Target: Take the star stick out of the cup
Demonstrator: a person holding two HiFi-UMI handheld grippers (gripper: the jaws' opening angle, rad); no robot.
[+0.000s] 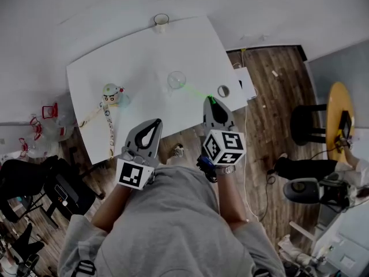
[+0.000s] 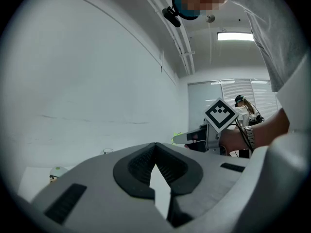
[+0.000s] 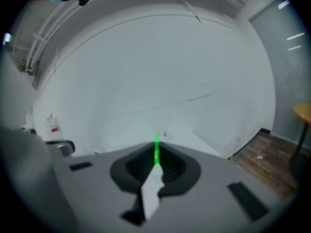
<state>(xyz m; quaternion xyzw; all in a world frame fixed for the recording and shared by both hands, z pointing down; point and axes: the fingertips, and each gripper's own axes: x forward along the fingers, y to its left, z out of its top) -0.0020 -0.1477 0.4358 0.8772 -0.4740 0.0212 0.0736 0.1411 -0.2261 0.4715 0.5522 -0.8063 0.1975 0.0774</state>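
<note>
- The white surface (image 1: 144,56) lies tilted across the head view. The person stands at its near edge, over wood floor (image 1: 271,97).
- The left claw (image 1: 157,122) hovers by the near edge. Its jaws meet at the tips with nothing between them, clenched and empty.
- The right claw (image 1: 211,100) is over the near right part of the surface, clenched on one end of the stick.
- A round toy (image 1: 112,93) with straps trailing off it sits near the left edge.
- A clear cup (image 1: 176,79) stands upright mid-surface, just ahead and left of the right claw. I cannot tell whether the stick's tip is inside it.
- A far cup (image 1: 161,22) stands at the far edge. Its contents cannot be made out.
- A small ring (image 1: 223,90) lies just right of the right claw's tip.
- The green stick (image 1: 196,91) runs with its long axis in line with the right claw. It points away from the person and leftward, and its free end reaches the clear cup's near rim. From the right gripper view it juts straight forward from between the jaws.
</note>
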